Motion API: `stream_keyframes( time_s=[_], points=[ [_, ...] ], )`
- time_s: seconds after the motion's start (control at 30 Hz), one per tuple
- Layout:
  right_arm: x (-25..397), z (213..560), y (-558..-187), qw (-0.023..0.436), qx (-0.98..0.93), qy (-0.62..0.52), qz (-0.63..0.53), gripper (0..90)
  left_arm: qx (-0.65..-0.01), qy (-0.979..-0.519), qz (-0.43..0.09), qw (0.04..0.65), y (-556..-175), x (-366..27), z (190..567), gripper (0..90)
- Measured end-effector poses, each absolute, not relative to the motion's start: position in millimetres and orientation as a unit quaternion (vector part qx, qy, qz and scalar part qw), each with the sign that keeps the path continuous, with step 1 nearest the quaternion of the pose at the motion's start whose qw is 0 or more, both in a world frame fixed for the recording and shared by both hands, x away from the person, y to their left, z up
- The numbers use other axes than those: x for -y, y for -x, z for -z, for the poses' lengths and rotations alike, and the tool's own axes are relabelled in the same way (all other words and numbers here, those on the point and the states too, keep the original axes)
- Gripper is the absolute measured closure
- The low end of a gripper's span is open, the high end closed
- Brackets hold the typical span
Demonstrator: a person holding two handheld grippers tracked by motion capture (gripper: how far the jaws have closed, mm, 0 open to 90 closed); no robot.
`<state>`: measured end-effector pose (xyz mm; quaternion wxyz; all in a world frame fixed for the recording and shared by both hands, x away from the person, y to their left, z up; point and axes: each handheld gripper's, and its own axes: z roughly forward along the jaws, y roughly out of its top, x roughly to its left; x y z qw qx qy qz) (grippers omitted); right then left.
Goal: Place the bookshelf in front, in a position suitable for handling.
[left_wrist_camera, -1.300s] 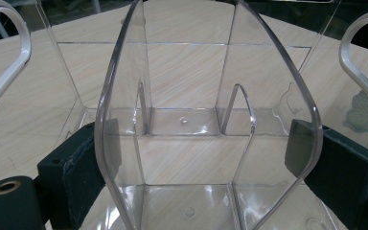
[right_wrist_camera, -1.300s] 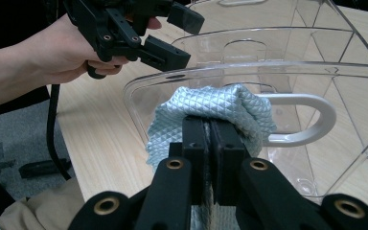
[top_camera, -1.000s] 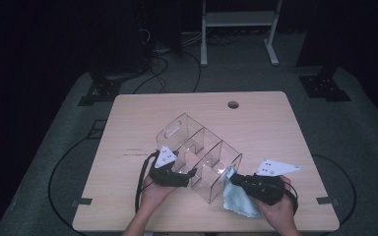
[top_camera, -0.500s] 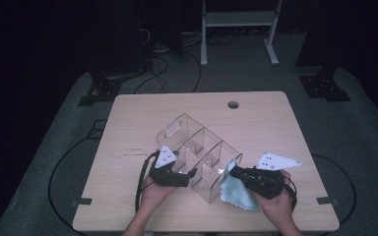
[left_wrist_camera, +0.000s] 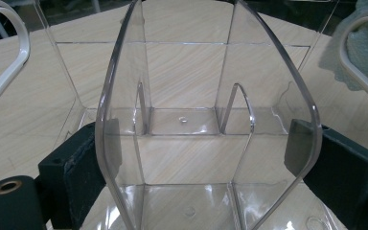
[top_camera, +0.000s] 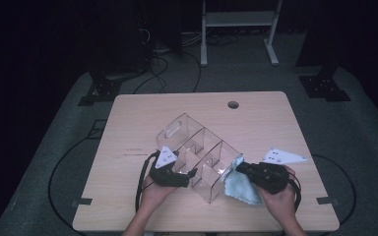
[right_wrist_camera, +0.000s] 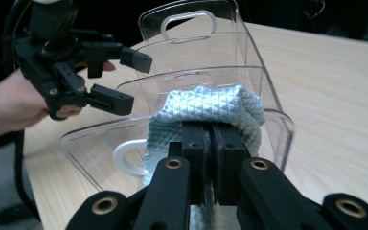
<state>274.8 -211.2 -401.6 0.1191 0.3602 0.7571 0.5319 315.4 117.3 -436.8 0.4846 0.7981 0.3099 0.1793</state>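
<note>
A clear plastic organizer [top_camera: 197, 142] with several compartments stands slantwise on the wooden table [top_camera: 142, 118]. My left gripper [top_camera: 192, 174] is at its near left side. In the left gripper view the organizer [left_wrist_camera: 187, 72] has two tall divider walls, and my left gripper [left_wrist_camera: 208, 165] clamps them from outside with jaws wide apart. My right gripper [top_camera: 238, 168] is shut on a light blue quilted cloth [top_camera: 238, 189] at the organizer's near right end. In the right gripper view, the right gripper [right_wrist_camera: 212, 134] presses the cloth [right_wrist_camera: 206, 105] over the organizer [right_wrist_camera: 196, 52] rim, and the left gripper [right_wrist_camera: 132, 79] is beyond.
A round cable hole [top_camera: 233, 104] is in the table's far edge. Bare table lies to the left, right and behind the organizer. Black cables trail from both grippers toward the near edge. A white shelf frame [top_camera: 238, 29] stands on the dark floor behind.
My right gripper has edged forward with the cloth, bringing it up against the organizer's near right end. The left gripper and the organizer have stayed put.
</note>
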Motion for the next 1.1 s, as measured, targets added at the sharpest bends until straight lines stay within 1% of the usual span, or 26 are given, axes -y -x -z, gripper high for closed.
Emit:
stream_keyframes(
  time_s=[0.07,0.13,0.23,0.33,0.37,0.4,0.5,0.6,0.63,0.77,0.93,0.97,1.1],
  points=[
    [211,403,-274,0.121,-0.759,-0.360,-0.529,85.3,-0.310,-0.798,-0.178,0.485,-315,-117,437,8.9],
    [209,403,-272,0.134,-0.765,-0.356,-0.519,85.3,-0.309,-0.798,-0.177,0.485,-316,-118,437,8.9],
    [213,405,-277,0.135,-0.762,-0.364,-0.518,85.3,-0.310,-0.798,-0.178,0.485,-315,-118,437,8.9],
    [216,416,-284,0.141,-0.764,-0.382,-0.500,85.3,-0.309,-0.799,-0.178,0.485,-315,-118,437,8.9],
    [217,422,-285,0.140,-0.766,-0.386,-0.494,85.3,-0.310,-0.799,-0.178,0.484,-315,-117,437,8.9],
    [218,433,-290,0.129,-0.770,-0.397,-0.483,85.3,-0.309,-0.799,-0.178,0.484,-315,-117,437,8.8],
    [219,437,-292,0.118,-0.767,-0.404,-0.484,85.2,-0.309,-0.799,-0.177,0.485,-315,-118,437,8.8],
    [219,429,-289,0.128,-0.760,-0.401,-0.495,85.2,-0.308,-0.798,-0.177,0.486,-315,-118,437,8.8],
    [219,420,-285,0.139,-0.753,-0.394,-0.508,85.2,-0.308,-0.798,-0.177,0.486,-315,-118,437,8.8],
    [219,411,-284,0.150,-0.752,-0.388,-0.511,85.1,-0.308,-0.799,-0.178,0.485,-315,-118,437,8.8],
    [220,424,-290,0.144,-0.755,-0.400,-0.500,84.9,-0.308,-0.799,-0.179,0.485,-315,-117,437,8.8],
    [221,432,-292,0.134,-0.758,-0.406,-0.492,84.9,-0.308,-0.799,-0.178,0.485,-315,-117,437,8.8],
    [223,422,-291,0.145,-0.752,-0.401,-0.502,84.9,-0.308,-0.799,-0.177,0.486,-316,-118,437,8.8]
  ],
)
